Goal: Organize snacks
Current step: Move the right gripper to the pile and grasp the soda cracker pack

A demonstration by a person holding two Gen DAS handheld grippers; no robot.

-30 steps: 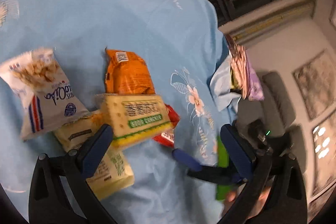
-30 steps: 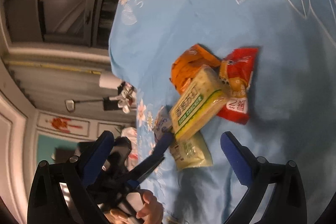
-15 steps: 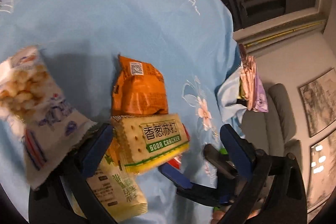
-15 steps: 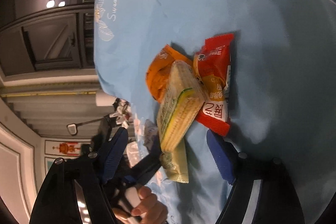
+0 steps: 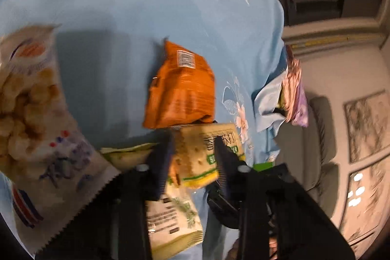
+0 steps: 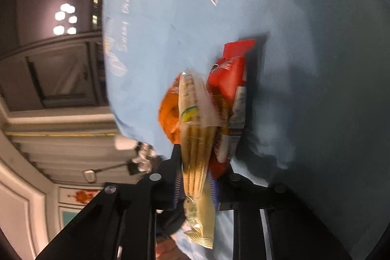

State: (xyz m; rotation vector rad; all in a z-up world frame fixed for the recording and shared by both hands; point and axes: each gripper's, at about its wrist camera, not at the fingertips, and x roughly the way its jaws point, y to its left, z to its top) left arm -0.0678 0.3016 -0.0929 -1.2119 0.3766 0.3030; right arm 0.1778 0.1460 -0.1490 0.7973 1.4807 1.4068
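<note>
Landmark: cracker pack [image 5: 207, 157], on the blue cloth [image 5: 146, 4] over the surface.
Left hand-held gripper [image 5: 192, 160]: jaws narrowed onto the cracker pack, one on each long side; it looks gripped, though motion blur softens the contact.
Right hand-held gripper [image 6: 197, 187]: jaws drawn close around a yellow-green pack [image 6: 197, 138] seen edge-on; likely the same cracker pack or the one under it, I cannot tell which.
Orange bag [image 5: 181, 91]: just beyond the cracker pack, touching its far edge.
Red packet [image 6: 230, 99]: beside the cracker pack, partly tucked under it in the right wrist view.
Second cracker pack [image 5: 170, 221]: below the landmark, nearer the camera, partly overlapped.
Popcorn bag [image 5: 36, 118]: to the left of the cracker pack, close to the lens.
Step in hand: judged to be securing the cracker pack to lift it off the heap.
Doing it well: grip lightly, since crackers will break; lift straight up so the orange bag and red packet are not dragged; let only one gripper carry the load if both are on the same pack.
Risk: slippery film may slide between the jaws.
</note>
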